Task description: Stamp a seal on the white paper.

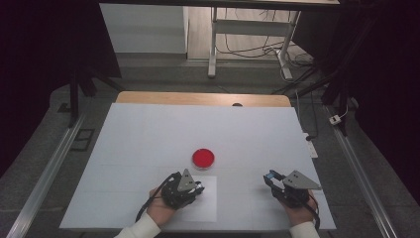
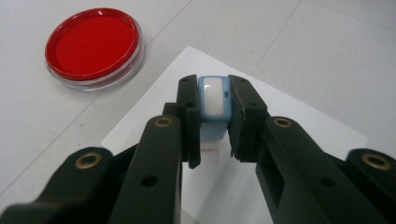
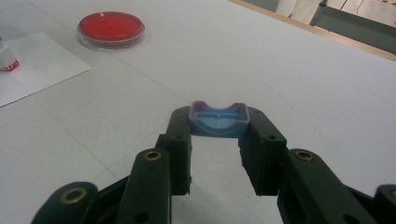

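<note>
A round red ink pad [image 1: 203,158] in a clear dish lies near the middle of the white table; it also shows in the left gripper view as the pad [image 2: 93,44] and in the right gripper view as the pad [image 3: 111,28]. My left gripper [image 1: 198,188] [image 2: 213,88] is shut on a small blue-and-white stamp [image 2: 212,105] over a white sheet of paper [image 2: 299,126]. The stamp's red-tipped end [image 3: 8,60] sits at the paper [image 3: 42,60]. My right gripper [image 1: 270,177] [image 3: 218,114] is shut on a blue cap [image 3: 218,125], just above the table to the right.
The paper sheet [image 1: 205,203] lies near the front edge, below the pad. A wooden table edge [image 1: 203,98] runs along the back with a small dark thing [image 1: 237,104] on it. Beyond stand a desk frame [image 1: 213,49] and cables.
</note>
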